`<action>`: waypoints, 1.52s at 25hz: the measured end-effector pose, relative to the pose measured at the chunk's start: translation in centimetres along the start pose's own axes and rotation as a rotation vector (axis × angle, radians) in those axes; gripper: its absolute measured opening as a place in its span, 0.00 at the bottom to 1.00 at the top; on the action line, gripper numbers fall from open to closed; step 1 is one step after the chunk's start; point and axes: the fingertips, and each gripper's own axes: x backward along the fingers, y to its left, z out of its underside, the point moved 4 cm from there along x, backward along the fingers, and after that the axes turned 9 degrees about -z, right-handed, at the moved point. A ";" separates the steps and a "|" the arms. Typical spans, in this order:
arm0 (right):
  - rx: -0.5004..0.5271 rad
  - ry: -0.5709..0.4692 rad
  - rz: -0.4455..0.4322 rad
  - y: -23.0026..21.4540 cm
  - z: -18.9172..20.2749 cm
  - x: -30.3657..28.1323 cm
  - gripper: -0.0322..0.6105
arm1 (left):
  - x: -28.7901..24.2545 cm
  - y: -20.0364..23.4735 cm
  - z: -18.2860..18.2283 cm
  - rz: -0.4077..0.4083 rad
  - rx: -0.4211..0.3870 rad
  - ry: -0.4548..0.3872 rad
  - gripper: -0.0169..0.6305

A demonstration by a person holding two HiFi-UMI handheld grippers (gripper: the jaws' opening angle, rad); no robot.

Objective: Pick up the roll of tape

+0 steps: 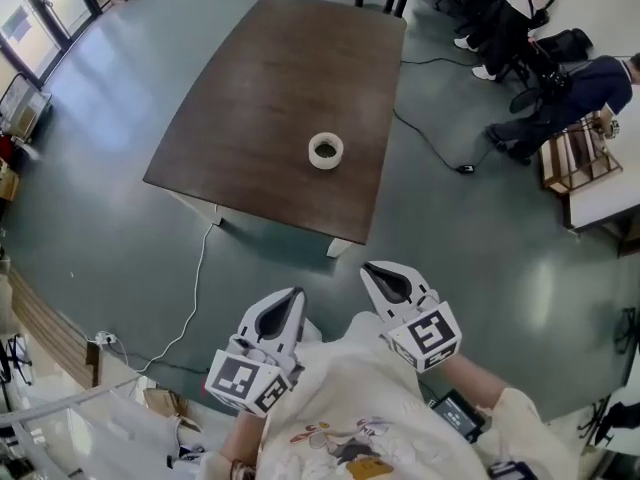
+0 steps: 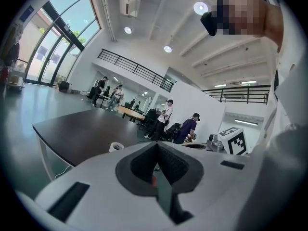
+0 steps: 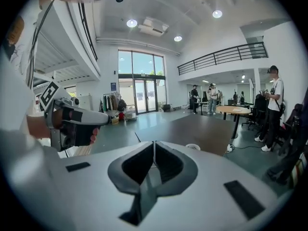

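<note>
left claw (image 1: pixel 292 296): closed, empty | right claw (image 1: pixel 371 272): closed, empty

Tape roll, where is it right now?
In the head view, the roll of tape lies on the dark brown table, toward its near right corner.

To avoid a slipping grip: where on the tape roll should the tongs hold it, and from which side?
The roll of tape lies flat on the table, hole upward. Probably come from above, one jaw inside the hole, one outside, pinching the ring wall on its near side.
</note>
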 end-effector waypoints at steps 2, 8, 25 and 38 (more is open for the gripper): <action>-0.001 0.001 0.022 0.3 -0.6 -1.2 0.06 | -0.7 1.8 -0.7 0.018 -0.002 0.007 0.03; -0.038 0.014 0.080 -1.4 -1.8 -2.5 0.06 | -3.9 3.3 -3.3 0.070 0.015 0.014 0.03; -0.072 0.048 0.004 -15.4 -4.9 -15.5 0.06 | -21.0 10.5 -8.9 0.147 -0.034 0.140 0.03; -0.106 0.100 0.028 -23.0 -4.6 -24.2 0.06 | -30.4 17.9 -8.5 0.126 -0.090 0.270 0.03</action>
